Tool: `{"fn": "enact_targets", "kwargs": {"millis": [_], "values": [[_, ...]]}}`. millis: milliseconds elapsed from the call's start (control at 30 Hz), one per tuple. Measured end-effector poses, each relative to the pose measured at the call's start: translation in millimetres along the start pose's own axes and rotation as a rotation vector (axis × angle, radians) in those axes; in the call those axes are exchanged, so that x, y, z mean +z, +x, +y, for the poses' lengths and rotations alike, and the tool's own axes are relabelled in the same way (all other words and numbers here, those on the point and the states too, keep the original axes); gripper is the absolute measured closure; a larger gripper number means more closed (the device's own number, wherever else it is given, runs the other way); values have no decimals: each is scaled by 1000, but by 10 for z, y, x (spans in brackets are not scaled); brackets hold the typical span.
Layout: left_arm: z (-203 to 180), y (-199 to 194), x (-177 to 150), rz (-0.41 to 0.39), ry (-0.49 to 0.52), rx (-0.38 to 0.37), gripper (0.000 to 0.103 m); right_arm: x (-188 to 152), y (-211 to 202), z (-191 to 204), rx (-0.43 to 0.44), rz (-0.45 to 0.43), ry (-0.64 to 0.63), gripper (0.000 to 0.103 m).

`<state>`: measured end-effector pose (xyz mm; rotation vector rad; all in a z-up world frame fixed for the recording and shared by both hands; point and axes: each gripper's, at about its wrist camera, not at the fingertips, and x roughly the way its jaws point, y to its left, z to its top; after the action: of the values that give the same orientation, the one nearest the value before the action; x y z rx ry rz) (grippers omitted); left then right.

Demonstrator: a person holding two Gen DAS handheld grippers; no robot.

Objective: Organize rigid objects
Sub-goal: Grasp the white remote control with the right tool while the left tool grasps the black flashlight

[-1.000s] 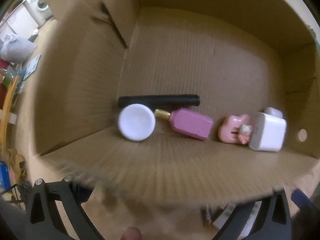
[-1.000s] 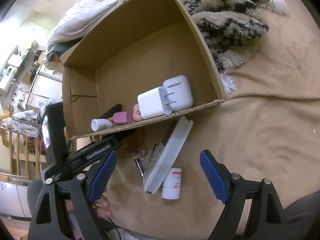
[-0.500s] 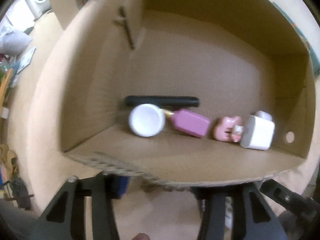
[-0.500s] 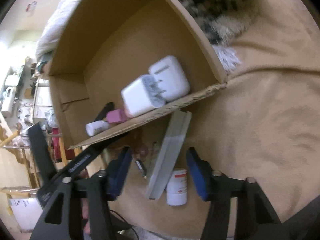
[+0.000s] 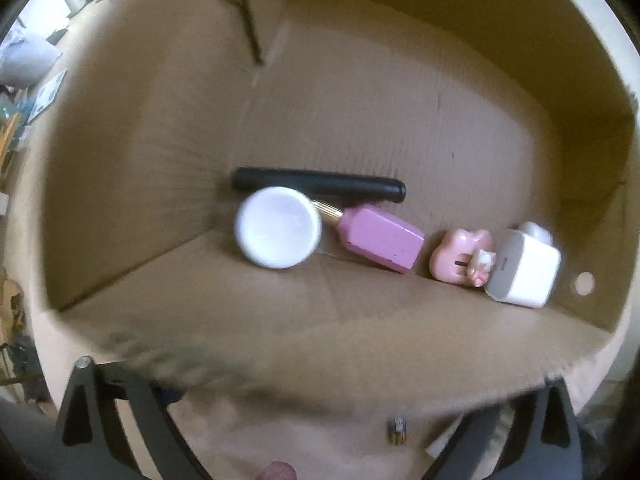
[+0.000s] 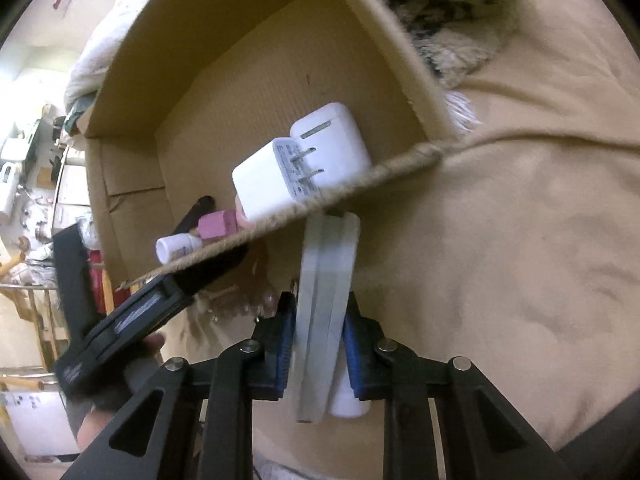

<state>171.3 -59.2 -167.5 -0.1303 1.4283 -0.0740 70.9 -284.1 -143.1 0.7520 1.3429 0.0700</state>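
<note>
While the jaws of the right gripper (image 6: 318,344) are closing, a flat grey-white case (image 6: 326,300) is being pinched on edge between the blue pads (image 6: 352,354), which look to be touching or all but touching its sides. The case is lying on the tan blanket (image 6: 520,260) just outside the near wall of the cardboard box (image 6: 280,80), its far end tucked against that wall, with a small white bottle (image 6: 348,400) lying just beside it under the gripper. A pickup step is judged to be in hand. A firm hold and a lift over the box wall are being called for next, likely without snagging the cardboard edge.

Inside the box, a white charger (image 6: 276,184), a white earbud case (image 6: 332,140), a pink bottle (image 5: 380,240), a pink figurine (image 5: 460,256), a white jar (image 5: 278,232) and a black stick (image 5: 320,188) are being kept in a row along the near wall. The left gripper (image 5: 316,432) is being held wide and empty over the box rim.
</note>
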Motion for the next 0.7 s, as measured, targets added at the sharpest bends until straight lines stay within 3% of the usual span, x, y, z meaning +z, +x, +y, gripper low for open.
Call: {"fn": "enact_targets", "kwargs": {"millis": [333,367,433,700], "values": [[-288,215,159,-23,7,113,1,45,91,102,-6,1,-17,79],[-304,227,176,-28,13,126,2,40,100,106,-9,2,-20,79],[-338,238,174,-41,17,149,17,43,92,104,-8,1,-20,79],[-183,95,134,-33,24,118,18,11,45,126,9,4,-52,80]]}}
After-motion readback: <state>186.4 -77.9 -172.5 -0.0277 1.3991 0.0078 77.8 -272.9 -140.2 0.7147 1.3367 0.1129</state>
